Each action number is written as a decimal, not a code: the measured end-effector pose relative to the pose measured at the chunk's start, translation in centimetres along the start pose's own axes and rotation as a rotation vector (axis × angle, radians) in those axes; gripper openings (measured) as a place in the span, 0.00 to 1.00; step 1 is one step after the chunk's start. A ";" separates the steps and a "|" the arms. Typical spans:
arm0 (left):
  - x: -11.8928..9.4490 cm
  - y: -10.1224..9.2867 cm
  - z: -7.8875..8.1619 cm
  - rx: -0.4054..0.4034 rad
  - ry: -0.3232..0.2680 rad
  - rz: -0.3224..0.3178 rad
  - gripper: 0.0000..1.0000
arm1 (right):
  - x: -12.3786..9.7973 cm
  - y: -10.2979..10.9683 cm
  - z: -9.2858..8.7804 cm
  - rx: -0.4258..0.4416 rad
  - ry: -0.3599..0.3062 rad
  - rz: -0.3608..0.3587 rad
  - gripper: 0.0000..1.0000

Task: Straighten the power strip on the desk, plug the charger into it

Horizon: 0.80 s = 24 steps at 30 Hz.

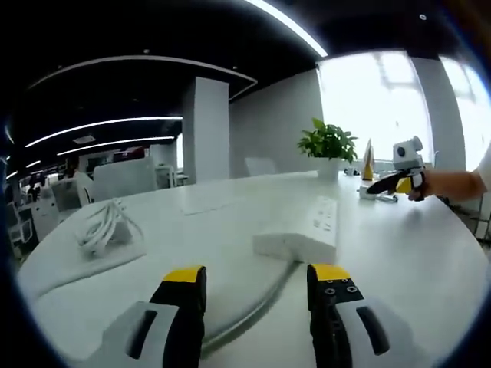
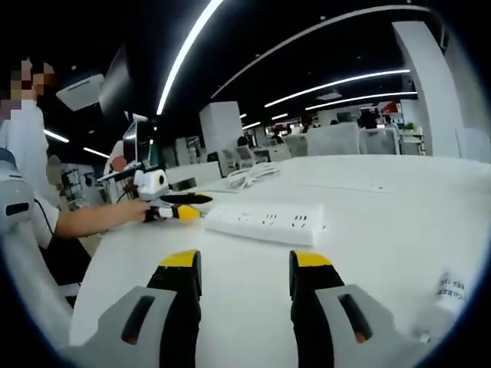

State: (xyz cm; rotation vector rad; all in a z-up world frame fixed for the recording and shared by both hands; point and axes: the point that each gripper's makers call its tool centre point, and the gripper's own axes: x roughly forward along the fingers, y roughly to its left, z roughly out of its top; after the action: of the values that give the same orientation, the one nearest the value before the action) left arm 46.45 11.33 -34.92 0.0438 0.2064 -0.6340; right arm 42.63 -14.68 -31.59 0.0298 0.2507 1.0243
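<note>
The long white plastic power strip (image 1: 301,228) lies flat on the pale round desk (image 1: 414,253), just beyond the left gripper (image 1: 257,291), whose yellow-tipped black jaws stand apart with nothing between them. In the left gripper view its long axis runs from about six o'clock up toward one o'clock, socket face up, with its grey cable (image 1: 257,310) leaving the near end and curving back between the jaws. In the right gripper view the strip (image 2: 265,221) lies broadside, nine to three. The right gripper (image 2: 239,287) is likewise open and empty — it sits well short of the strip.

I'd judge the strip rigid and light, liable to slide on the smooth top; pinching across its narrow width near one end should let it pivot. The stiff cable may resist. The white charger with its coiled white lead (image 1: 103,230) rests on a white sheet at ten o'clock — soft cord, hard brick.
</note>
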 end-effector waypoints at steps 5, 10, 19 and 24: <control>0.1 -0.3 0.1 0.030 -0.007 -0.014 0.55 | 0.4 -0.1 -0.3 0.024 -0.006 0.007 0.45; 0.3 -0.4 0.4 0.043 -0.020 -0.028 0.55 | 0.6 -0.2 -0.7 0.031 -0.003 0.011 0.45; 1.0 -0.3 0.5 0.048 -0.015 -0.028 0.49 | 0.5 -0.3 -1.0 0.045 -0.020 0.018 0.45; 0.9 -0.5 0.5 0.031 -0.019 -0.047 0.49 | 0.3 -0.8 -1.0 0.044 -0.021 0.002 0.45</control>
State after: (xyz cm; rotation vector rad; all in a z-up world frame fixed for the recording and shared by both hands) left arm 46.94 10.32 -34.61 0.0633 0.1799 -0.6839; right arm 43.18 -14.96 -32.75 0.0807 0.2546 1.0204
